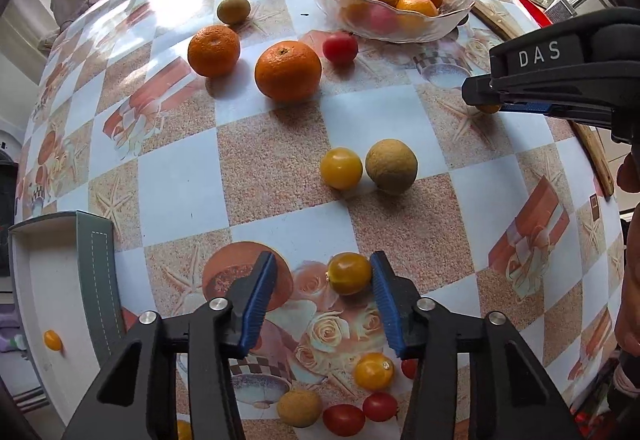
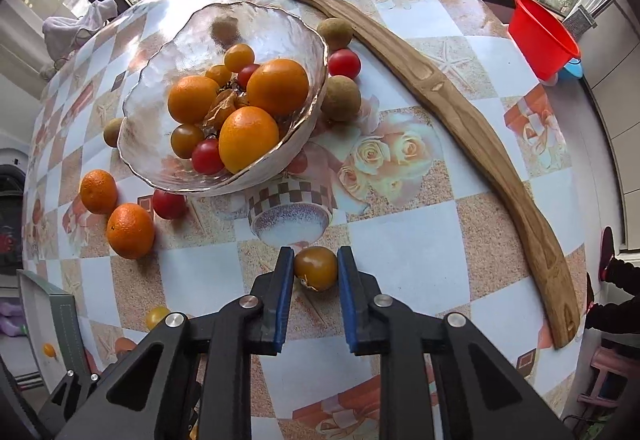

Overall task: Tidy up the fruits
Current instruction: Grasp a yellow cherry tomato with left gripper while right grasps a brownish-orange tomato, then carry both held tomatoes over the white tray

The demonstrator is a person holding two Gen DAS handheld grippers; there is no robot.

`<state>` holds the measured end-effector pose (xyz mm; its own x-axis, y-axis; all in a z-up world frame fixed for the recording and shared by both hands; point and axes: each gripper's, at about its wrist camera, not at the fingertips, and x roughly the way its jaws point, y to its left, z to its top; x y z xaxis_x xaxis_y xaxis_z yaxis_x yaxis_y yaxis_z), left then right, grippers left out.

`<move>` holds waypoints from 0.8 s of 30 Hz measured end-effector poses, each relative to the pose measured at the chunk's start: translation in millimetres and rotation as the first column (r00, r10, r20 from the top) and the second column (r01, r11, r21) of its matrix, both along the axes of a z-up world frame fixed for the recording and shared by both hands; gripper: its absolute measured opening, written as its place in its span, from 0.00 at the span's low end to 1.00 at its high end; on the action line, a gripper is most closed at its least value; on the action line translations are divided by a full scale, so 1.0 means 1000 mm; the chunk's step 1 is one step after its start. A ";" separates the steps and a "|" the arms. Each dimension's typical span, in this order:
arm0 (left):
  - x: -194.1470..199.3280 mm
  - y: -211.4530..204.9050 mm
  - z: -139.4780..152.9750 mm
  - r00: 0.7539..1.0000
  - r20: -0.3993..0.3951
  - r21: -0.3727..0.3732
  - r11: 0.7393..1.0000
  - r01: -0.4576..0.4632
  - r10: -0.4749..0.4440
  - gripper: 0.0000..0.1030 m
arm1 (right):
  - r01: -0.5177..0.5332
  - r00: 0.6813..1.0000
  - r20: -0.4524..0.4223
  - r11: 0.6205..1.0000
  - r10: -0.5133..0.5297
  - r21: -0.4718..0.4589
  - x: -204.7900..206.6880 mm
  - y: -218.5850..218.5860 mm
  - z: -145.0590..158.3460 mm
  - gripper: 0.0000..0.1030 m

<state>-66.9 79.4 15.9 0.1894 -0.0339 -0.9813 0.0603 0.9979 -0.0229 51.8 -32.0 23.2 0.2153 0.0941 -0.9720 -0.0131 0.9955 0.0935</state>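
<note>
a round table (image 2: 420,264) under a checked, rose-printed cloth is seen from two hand-held grippers, with windows behind its far edge. open cloth is left between the glass bowl (image 2: 256,19) and the near edge; the right side is bounded by a long curved wooden board (image 2: 452,107), beyond which a red bucket (image 2: 540,39) is set off the table. at the near left edge a grey-rimmed white box (image 1: 60,280) is placed, one small orange fruit lying in it.

the right gripper (image 2: 312,272) is shown closed on a yellow-brown cherry tomato (image 2: 316,267), both blue pads pressed against its sides, the fruit resting on the cloth just in front of the bowl. the left gripper (image 1: 324,280) is shown partly open: a yellow cherry tomato (image 1: 349,274) is touched by the right pad only, with a wide gap left to the other pad.

three oranges are counted in the bowl, with several small yellow and red tomatoes and a papery husk among them. two oranges (image 1: 288,71) are left loose on the cloth to the bowl's left, a red tomato (image 1: 340,47) beside them. a second yellow tomato (image 1: 341,167) is seen touching a brown round fruit (image 1: 391,166) at mid-table.
</note>
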 end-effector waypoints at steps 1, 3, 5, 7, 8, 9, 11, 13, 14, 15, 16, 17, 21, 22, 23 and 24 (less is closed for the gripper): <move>0.000 0.000 0.001 1.000 0.003 -0.017 1.000 0.009 -0.009 0.31 | 0.004 1.000 0.000 1.000 -0.004 0.008 -0.002 -0.001 0.001 0.23; -0.002 0.000 0.004 1.000 -0.005 -0.062 0.998 0.020 -0.021 0.23 | 0.011 1.000 -0.001 1.000 -0.011 0.022 -0.008 -0.006 0.004 0.23; -0.004 0.002 0.007 1.000 -0.011 -0.090 0.996 0.023 -0.025 0.23 | 0.020 1.000 -0.003 0.999 -0.020 0.035 -0.016 -0.012 0.007 0.23; -0.009 0.006 0.011 0.999 -0.023 -0.125 0.992 0.022 -0.025 0.23 | 0.031 0.999 -0.006 0.998 -0.031 0.051 -0.026 -0.017 0.011 0.23; -0.011 0.008 0.014 0.999 -0.021 -0.132 0.991 0.023 -0.026 0.23 | 0.036 0.999 -0.008 0.998 -0.036 0.058 -0.029 -0.019 0.013 0.23; -0.012 0.010 0.016 0.999 -0.016 -0.139 0.990 0.026 -0.028 0.23 | 0.039 0.999 -0.008 0.997 -0.038 0.064 -0.036 -0.022 0.015 0.23; -0.016 0.014 0.022 0.999 -0.012 -0.153 0.988 0.029 -0.031 0.23 | 0.038 0.999 -0.011 0.997 -0.037 0.071 -0.047 -0.025 0.018 0.23; -0.018 0.019 0.026 0.999 -0.007 -0.162 0.986 0.036 -0.038 0.23 | 0.035 0.999 -0.020 0.996 -0.034 0.078 -0.059 -0.028 0.021 0.23; -0.019 0.021 0.028 0.999 -0.005 -0.160 0.986 0.040 -0.042 0.23 | 0.035 0.999 -0.024 0.996 -0.033 0.081 -0.065 -0.029 0.022 0.23; -0.020 0.022 0.031 0.999 -0.003 -0.161 0.986 0.044 -0.045 0.23 | 0.034 0.999 -0.028 0.996 -0.032 0.083 -0.072 -0.030 0.025 0.23; -0.022 0.024 0.033 0.999 0.000 -0.164 0.985 0.048 -0.048 0.23 | 0.034 0.999 -0.033 0.996 -0.032 0.086 -0.078 -0.031 0.026 0.23; -0.024 0.026 0.035 0.999 0.004 -0.165 0.985 0.050 -0.050 0.23 | 0.034 0.999 -0.037 0.995 -0.031 0.089 -0.085 -0.032 0.029 0.23; -0.026 0.036 0.042 0.998 0.018 -0.168 0.984 0.054 -0.052 0.23 | 0.034 0.998 -0.048 0.994 -0.030 0.101 -0.105 -0.029 0.035 0.23; -0.027 0.040 0.044 0.998 0.021 -0.168 0.984 0.054 -0.052 0.23 | 0.034 0.998 -0.050 0.994 -0.029 0.104 -0.109 -0.028 0.037 0.23; -0.030 0.043 0.047 0.998 0.026 -0.167 0.984 0.055 -0.052 0.23 | 0.031 0.998 -0.051 0.994 -0.026 0.105 -0.112 -0.026 0.038 0.23; -0.032 0.047 0.049 0.998 0.030 -0.166 0.985 0.055 -0.050 0.23 | 0.026 0.998 -0.052 0.994 -0.021 0.105 -0.114 -0.023 0.040 0.23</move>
